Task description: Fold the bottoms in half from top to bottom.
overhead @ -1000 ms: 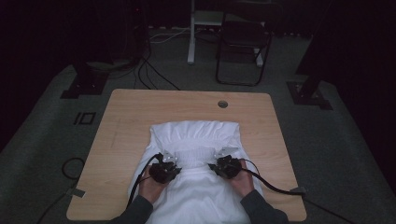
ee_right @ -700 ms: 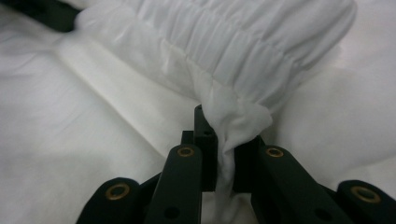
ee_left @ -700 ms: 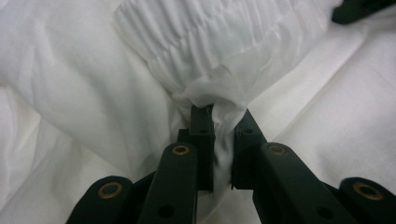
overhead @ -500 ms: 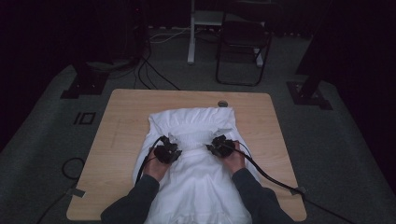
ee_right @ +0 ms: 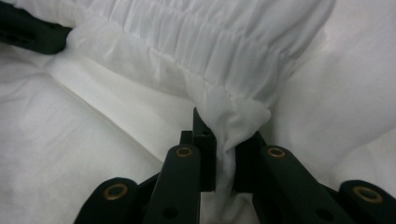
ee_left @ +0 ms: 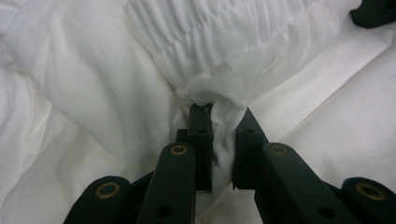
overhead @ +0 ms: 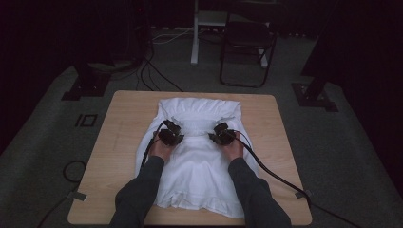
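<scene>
Up close, we see the left gripper (ee_left: 223, 140) and right gripper (ee_right: 224, 144) each pinching the white garment's (overhead: 199, 161) gathered, elasticated band (ee_right: 201, 42); from above, it lies rumpled across the wooden table (overhead: 119, 142).

The person wears dark grey long sleeves (overhead: 142, 190), which end at the wrists just behind the two grippers. The left gripper (overhead: 170, 134) and the right gripper (overhead: 221, 134) are black and blocky, and a thick black cable (overhead: 271, 172) runs from the right gripper toward the table's near right corner. In each gripper view the two black jaws have flat link bars with round brass-coloured rivets (ee_left: 179, 150) and small dark holes.
</scene>
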The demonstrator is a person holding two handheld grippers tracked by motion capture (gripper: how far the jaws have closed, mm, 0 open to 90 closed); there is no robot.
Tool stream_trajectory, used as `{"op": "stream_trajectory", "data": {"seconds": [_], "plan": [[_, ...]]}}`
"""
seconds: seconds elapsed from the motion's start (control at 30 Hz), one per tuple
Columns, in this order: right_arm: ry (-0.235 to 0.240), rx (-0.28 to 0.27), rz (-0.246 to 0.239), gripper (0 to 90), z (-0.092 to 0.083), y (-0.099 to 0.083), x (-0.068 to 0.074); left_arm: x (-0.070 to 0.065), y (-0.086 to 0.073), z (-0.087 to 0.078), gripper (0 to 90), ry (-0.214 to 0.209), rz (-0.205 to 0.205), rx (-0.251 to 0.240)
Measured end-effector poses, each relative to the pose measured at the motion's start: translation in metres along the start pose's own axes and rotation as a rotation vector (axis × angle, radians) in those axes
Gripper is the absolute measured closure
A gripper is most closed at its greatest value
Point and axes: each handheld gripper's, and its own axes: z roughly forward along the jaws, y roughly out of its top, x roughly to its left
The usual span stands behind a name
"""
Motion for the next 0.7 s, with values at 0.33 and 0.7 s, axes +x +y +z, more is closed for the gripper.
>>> {"op": "stream_trajectory", "data": {"seconds": [0.33,0.7], "plan": [[-0.026,-0.036,-0.017,83.4,-0.003,0.002,0.000,0.002,-0.002,-0.007,83.1,-0.014,-0.077,-0.069],[0.024,-0.235,-0.123,83.4,-0.088,0.008,0.016,-0.016,-0.006,-0.095,83.6,-0.100,-0.048,-0.317]]}}
